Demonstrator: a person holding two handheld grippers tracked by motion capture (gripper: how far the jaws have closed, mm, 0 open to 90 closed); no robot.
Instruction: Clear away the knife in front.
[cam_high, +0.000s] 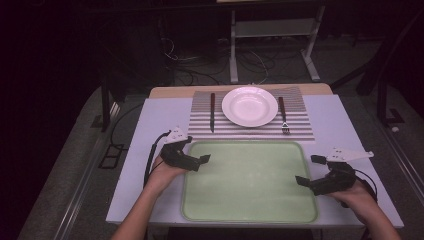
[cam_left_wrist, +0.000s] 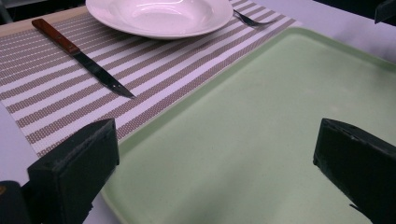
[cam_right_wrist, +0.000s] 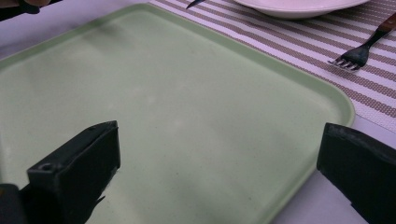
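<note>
Tabletop (cam_high: 330, 117) first: a pale, lavender-tinted surface with a wooden strip along its far edge, standing in a dark room with cables on the floor beyond it. On the near half lies a big pale green tray (cam_high: 250, 180), with nothing on it. Its far rim runs just beside a brown-and-white striped placemat (cam_high: 300, 125) that covers the middle of the far half.

At the centre of the mat sits a white plate (cam_high: 249, 106), shallow and bare. To its left a knife (cam_high: 212, 112) with a reddish-brown handle lies lengthwise on the stripes, blade toward the tray. To the plate's right a fork (cam_high: 283, 116) with a matching handle lies the same way, tines toward the tray.

The person's forearms come in from the near edge. The left gripper (cam_high: 196, 161) hovers over the tray's left rim near its far corner, jaws set wide apart and holding nothing. The right gripper (cam_high: 310, 170) sits over the tray's right rim, its jaws likewise spread wide, nothing between them.
</note>
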